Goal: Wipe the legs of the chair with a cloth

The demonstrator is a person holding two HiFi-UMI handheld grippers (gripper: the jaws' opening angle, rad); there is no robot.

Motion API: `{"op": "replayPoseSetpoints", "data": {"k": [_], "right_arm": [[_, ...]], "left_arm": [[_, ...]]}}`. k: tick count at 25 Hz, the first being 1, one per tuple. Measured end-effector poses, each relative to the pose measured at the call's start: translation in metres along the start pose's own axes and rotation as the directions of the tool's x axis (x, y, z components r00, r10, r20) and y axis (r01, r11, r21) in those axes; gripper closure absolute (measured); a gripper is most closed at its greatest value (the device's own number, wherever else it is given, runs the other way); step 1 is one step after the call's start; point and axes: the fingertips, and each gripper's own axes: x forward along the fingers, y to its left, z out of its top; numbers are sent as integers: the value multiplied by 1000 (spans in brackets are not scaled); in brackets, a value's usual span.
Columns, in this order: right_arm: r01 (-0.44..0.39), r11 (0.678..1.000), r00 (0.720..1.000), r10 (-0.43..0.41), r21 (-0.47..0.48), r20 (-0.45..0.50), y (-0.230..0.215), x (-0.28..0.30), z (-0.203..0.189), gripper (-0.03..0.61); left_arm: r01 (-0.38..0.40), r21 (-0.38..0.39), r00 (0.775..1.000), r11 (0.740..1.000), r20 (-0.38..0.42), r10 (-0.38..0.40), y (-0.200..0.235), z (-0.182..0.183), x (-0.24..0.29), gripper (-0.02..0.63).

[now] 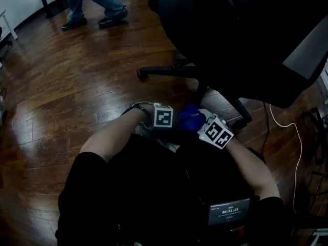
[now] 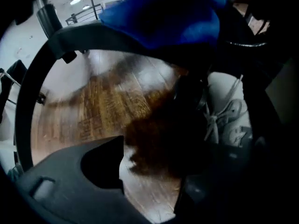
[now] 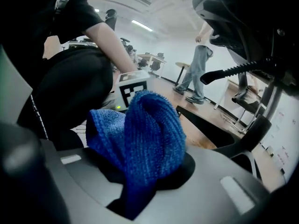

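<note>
The black office chair stands at the upper right. One of its legs reaches left over the wood floor and another runs down to the right. I crouch below it with both grippers close together. My right gripper is shut on a bunched blue cloth, which also shows between the two marker cubes as blue cloth. My left gripper points straight down at the floor, jaws wide apart with nothing between them. The blue cloth hangs just beyond it.
A white shoe rests on the floor by the left gripper. A white cable trails at the right of the chair. Another person's feet stand at the far left. A chair lever juts out overhead.
</note>
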Motion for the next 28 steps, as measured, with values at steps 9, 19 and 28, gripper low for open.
{"op": "replayPoseSetpoints", "data": {"k": [9,19,28], "right_arm": [[212,975,977,-214,60,26,-106,10,6,494],[347,926,936,-351,144,-3,-165,1,4,494],[-85,995,996,85,-60,1,16,5,9,492]], "left_arm": [[149,73,984,986,90,-155,-15,-3,6,309],[115,82,990,990,71,-121,-9,-1,7,309],[96,61,995,994,20,-98,-7,-3,8,310]]}}
